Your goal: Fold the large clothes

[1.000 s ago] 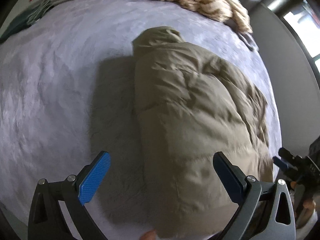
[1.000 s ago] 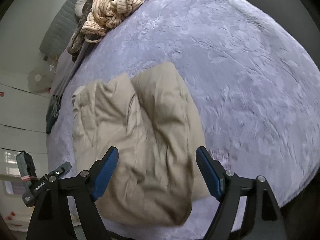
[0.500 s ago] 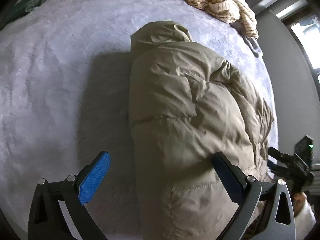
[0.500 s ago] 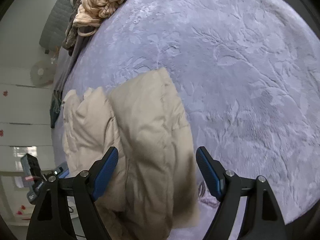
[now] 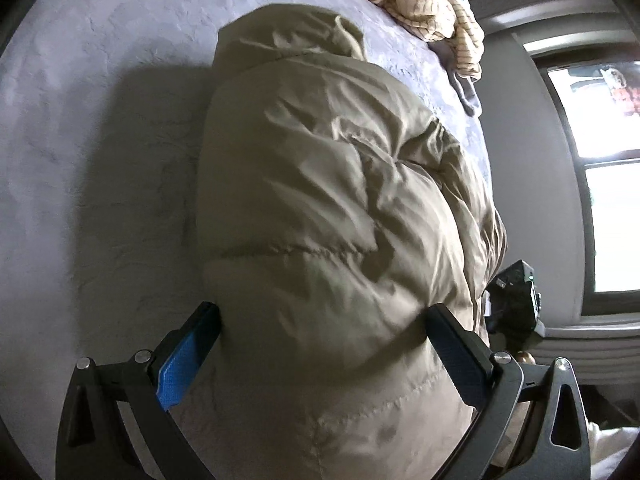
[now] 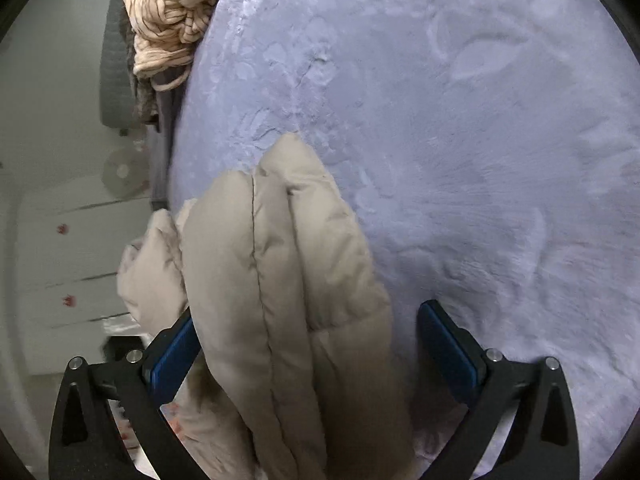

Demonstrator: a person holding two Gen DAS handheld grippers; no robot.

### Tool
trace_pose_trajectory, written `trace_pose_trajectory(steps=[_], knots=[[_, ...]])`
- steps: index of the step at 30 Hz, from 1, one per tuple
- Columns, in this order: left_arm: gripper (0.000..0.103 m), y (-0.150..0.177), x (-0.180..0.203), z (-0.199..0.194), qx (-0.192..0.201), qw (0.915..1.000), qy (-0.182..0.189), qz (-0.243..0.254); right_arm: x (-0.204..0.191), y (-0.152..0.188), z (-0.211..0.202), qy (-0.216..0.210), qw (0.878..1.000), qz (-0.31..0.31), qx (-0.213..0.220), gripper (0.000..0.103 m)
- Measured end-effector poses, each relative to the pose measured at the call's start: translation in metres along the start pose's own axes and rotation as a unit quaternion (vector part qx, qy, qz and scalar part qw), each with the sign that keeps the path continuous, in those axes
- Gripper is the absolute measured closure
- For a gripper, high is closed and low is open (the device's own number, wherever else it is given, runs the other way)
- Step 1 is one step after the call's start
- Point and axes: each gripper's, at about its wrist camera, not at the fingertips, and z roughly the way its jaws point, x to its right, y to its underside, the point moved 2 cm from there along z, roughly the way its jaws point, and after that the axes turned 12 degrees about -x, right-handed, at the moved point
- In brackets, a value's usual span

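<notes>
You're working over a khaki puffer jacket (image 5: 328,208) that's lying folded lengthwise on the lavender plush blanket (image 5: 100,128) covering the bed. Through the left wrist camera its hood end is pointing away from you, toward the far edge, and the near end is bulging up right into the lens.

Your left gripper (image 5: 322,354) is standing wide, and the jacket's puffy bulk is filling the whole gap. The left blue pad (image 5: 188,356) is sitting right against the jacket's left edge, and the right finger is half buried in fabric on the other side. Whether the pads are actually pressing or the down is just billowing against them, I can't tell from this angle.

Your right gripper (image 6: 308,354) is opening up, jaws spreading wide. The jacket's folded edge (image 6: 280,280) is running between the fingers here, bunched against the left pad (image 6: 176,356), while the right pad (image 6: 448,348) is sitting clear of it over bare blanket. So nothing's being pinched on that side.

Other stuff hanging around: a cream striped knit (image 5: 420,4) is lying piled at the far end of the bed, with a bit of grey cloth (image 5: 466,92) drooping off the edge below it. In the left view a window (image 5: 600,160) is glowing on the right, and the black body of the other tool (image 5: 514,300) is poking in beside the jacket. In the right view white drawers (image 6: 76,252) are showing off to the left.
</notes>
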Motion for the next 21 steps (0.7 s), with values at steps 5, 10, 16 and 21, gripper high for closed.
trace_pose_trajectory(steps=[5,10,16,21], knots=[[0.000,-0.007,-0.013,0.001,-0.004,0.9995,0.027,-0.019,-0.026,-0.001,0.009,-0.093,0.993,-0.046,-0.052,0.000],[0.000,-0.007,0.002,0.008,-0.004,0.9999,-0.012,-0.006,-0.069,0.004,0.027,0.008,0.982,-0.153,-0.111,0.000],[0.000,-0.010,0.019,-0.006,0.019,0.9978,-0.058,0.028,-0.071,0.002,0.058,0.085,0.973,-0.162,-0.143,0.000],[0.000,-0.019,-0.008,0.000,0.004,0.9997,-0.018,0.017,-0.066,-0.001,0.057,0.076,0.977,-0.146,-0.133,0.000]])
